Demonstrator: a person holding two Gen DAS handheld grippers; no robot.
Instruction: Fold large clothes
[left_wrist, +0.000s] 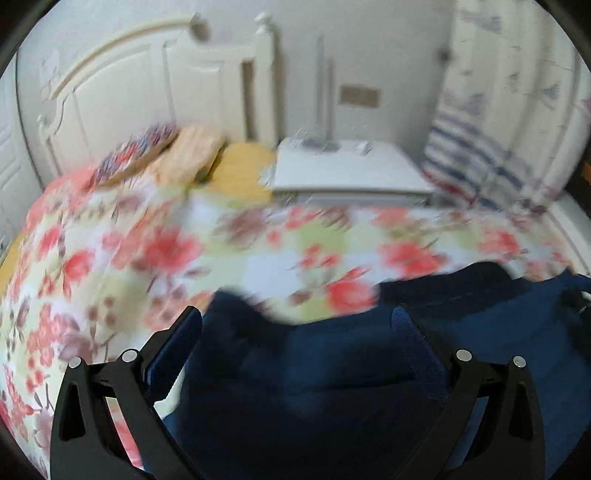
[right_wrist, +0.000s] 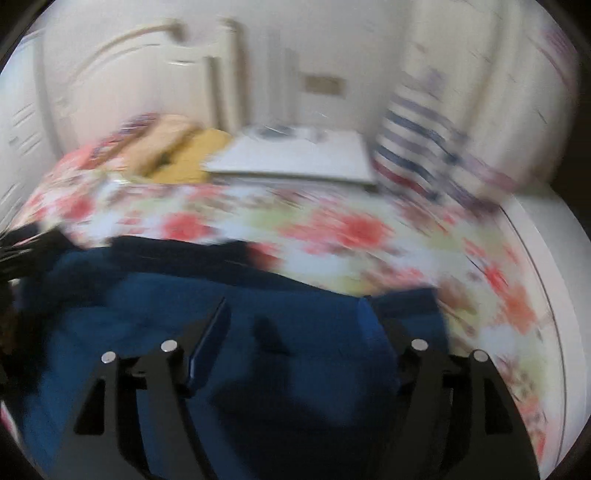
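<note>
Left gripper agape; right gripper agape; blue garment beneath both

We see our right gripper, fingers spread wide, above a dark blue garment on a floral bedspread, with what may be a white nightstand beyond, blurred.

Floral bed lies open beyond the garment; pillows, nightstand and curtain block the far side.
</note>
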